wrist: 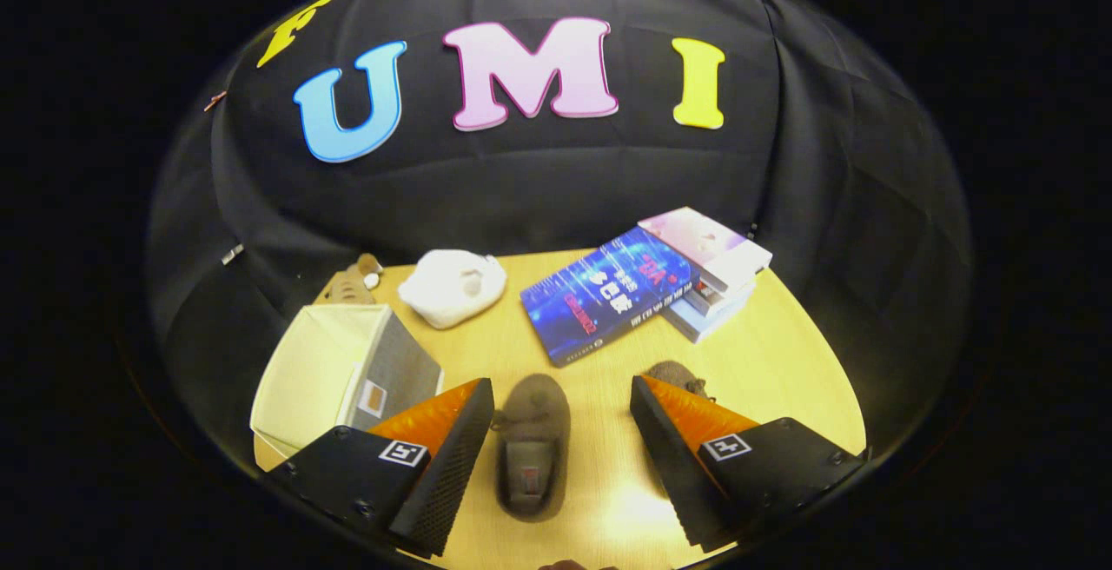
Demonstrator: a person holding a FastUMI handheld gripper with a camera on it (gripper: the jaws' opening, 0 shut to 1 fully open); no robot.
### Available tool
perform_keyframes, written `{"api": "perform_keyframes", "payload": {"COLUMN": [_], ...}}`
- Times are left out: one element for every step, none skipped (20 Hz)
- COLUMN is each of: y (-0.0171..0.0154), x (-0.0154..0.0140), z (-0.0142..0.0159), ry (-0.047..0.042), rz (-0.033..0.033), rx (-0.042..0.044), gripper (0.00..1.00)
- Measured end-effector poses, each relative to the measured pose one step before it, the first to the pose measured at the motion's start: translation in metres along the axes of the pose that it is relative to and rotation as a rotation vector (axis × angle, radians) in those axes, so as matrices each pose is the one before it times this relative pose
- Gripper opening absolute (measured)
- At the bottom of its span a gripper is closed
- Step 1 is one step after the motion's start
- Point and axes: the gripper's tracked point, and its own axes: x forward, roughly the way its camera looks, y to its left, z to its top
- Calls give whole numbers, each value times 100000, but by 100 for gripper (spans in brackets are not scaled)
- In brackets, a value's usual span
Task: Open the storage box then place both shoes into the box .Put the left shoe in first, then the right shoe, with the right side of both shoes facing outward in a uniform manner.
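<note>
A grey-brown shoe (pixel 532 444) lies flat on the wooden bench (pixel 782 361), its opening turned up, right between the two fingers of the gripper (pixel 562 418). The fingers stand spread wide, one on either side of the shoe, and neither one touches it. The second shoe (pixel 676 374) peeks out just past the right finger, mostly hidden behind it. To the left, beside the left finger, sits the storage box (pixel 334 370), a pale fabric cube with a grey side wall and a small label on its front; its light flap looks folded open, though I cannot tell for sure. Beyond the shoes, a blue book (pixel 604 294) lies flat, leaning against a small stack of books (pixel 712 279). Further left rests a crumpled white cloth (pixel 453 287), and near the box's far corner a small brown plush toy (pixel 354 281).
</note>
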Motion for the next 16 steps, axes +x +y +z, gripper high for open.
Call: {"api": "perform_keyframes", "payload": {"y": [-521,-156,7,-93,-191,-27,-17,-9,-39,-27,-189,-199,-108,-171,167,324], "x": [656,696,664,725,612,626,725,802,817,874,779,898,815,744,723,611], "z": [-1718,-1314,-1143,-1055,-1002,-783,-720,-723,-692,-505,-299,-149,41,58,56,-162], "ry": [3015,2763,2576,2492,2139,1484,1360,1644,1802,1492,851,327,5,-279,228,888], "rz": [-208,197,562,226,-288,-250,-175,-111,-282,-433,-863,-1075,-748,-1021,270,582], "rx": [285,316,-162,-1095,-1770,-1595,-998,-235,300,320,-160,-647,-1300,-1181,175,1182], "gripper": [98,99,99,99,99,99,99,99,99,99,99,99,99,99,99,99]}}
